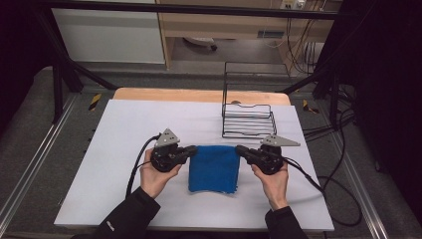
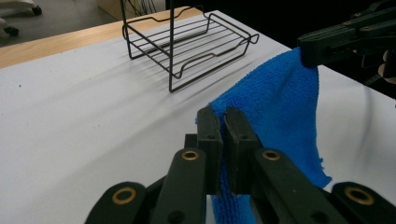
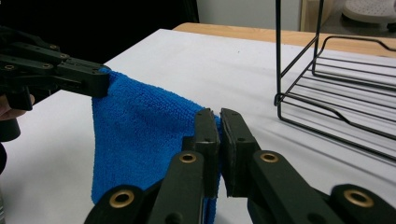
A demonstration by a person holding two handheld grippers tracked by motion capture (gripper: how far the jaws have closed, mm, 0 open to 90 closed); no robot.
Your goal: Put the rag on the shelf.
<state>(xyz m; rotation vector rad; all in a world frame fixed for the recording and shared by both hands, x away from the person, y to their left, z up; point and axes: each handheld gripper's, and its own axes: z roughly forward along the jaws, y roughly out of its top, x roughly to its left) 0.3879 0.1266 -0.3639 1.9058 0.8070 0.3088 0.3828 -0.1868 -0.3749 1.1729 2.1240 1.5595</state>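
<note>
A blue cloth [image 1: 214, 168] hangs stretched between the two grippers above the white table top [image 1: 124, 129], its lower edge draping down toward the table. My left gripper [image 1: 193, 149] is shut on the cloth's upper left corner, and my right gripper [image 1: 239, 149] is shut on its upper right corner. In the left gripper view the black jaws pinch the blue cloth [image 2: 280, 107] at my left gripper [image 2: 223, 115], with the other gripper clamped on the far corner. In the right gripper view my right gripper [image 3: 215, 116] likewise pinches the blue cloth [image 3: 140, 135].
A black wire rack [image 1: 249, 112] stands on the table just behind the cloth, toward the right. The table's wooden far edge [image 1: 199, 94] lies beyond it. Cables [image 1: 318, 184] trail off the right side of the table.
</note>
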